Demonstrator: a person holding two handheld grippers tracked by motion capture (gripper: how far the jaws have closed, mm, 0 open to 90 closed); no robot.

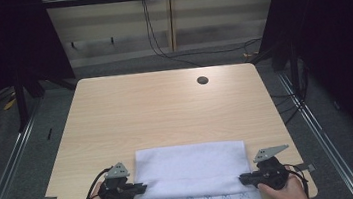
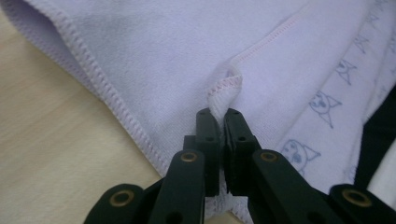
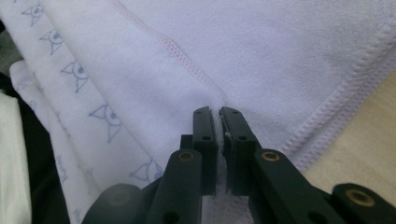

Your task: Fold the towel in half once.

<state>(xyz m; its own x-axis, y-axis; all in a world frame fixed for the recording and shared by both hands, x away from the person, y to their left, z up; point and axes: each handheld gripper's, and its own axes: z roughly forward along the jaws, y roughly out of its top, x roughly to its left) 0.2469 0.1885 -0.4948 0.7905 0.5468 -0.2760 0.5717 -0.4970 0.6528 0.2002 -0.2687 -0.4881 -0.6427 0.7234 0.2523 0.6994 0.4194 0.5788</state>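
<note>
A pale lilac towel (image 1: 192,170) with a band of small cat faces lies folded at the table's near edge, its front hanging over the edge. My left gripper (image 1: 143,188) is at the towel's left side, shut on a pinched-up fold of its stitched hem (image 2: 223,91). My right gripper (image 1: 243,177) mirrors it at the right side, shut on the towel's cloth (image 3: 217,100) just beside the pink seam. In both gripper views the black jaws stand nearly together with towel fabric squeezed between them. A hand holds each gripper from below.
The light wooden table (image 1: 165,106) has a round cable hole (image 1: 202,80) at the far right. Metal rails run along the floor on both sides. Cables hang down the back wall. Dark curtains stand left and right.
</note>
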